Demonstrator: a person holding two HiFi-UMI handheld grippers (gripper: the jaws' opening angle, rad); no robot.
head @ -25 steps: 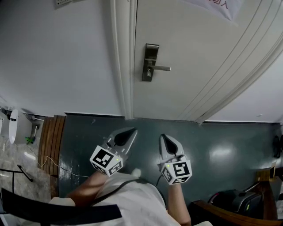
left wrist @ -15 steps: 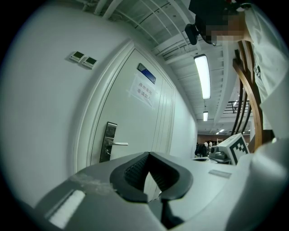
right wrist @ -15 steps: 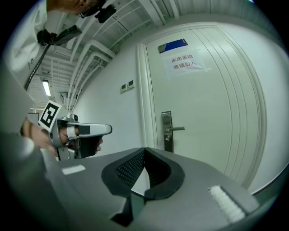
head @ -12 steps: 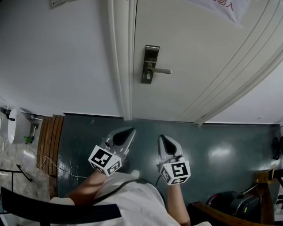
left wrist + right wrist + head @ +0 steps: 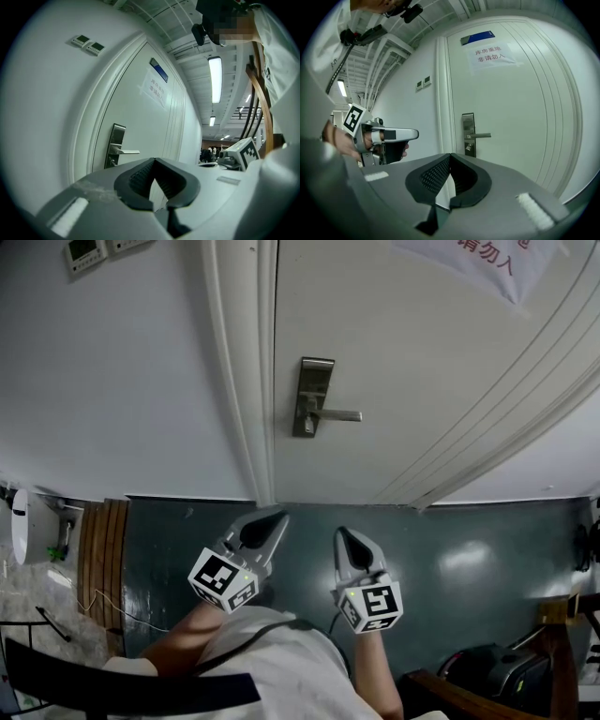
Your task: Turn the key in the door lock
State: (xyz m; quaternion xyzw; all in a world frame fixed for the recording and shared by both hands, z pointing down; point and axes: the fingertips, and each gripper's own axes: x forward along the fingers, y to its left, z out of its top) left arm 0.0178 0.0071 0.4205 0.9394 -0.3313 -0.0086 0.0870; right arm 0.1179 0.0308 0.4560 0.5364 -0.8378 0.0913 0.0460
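Both claws are held side by side above the dark floor (image 5: 487, 549), short of the closed white door (image 5: 422, 381) and pointing towards it.

The left claw (image 5: 274, 521) has its jaws together, with nothing between the pads. The right claw (image 5: 348, 538) is likewise closed and empty.

The lock plate (image 5: 309, 397) sits near the door's left edge, with its lever handle (image 5: 339, 414) level and pointing right. A small item just under the lever on the plate appears to be the key (image 5: 468, 147), though it is too small to confirm.

The lock lies well apart from both claws, ahead of them and roughly in line with the gap between the two. Neither claw touches the door, the plate or the handle.

A paper notice (image 5: 469, 259) is fixed higher on the door.
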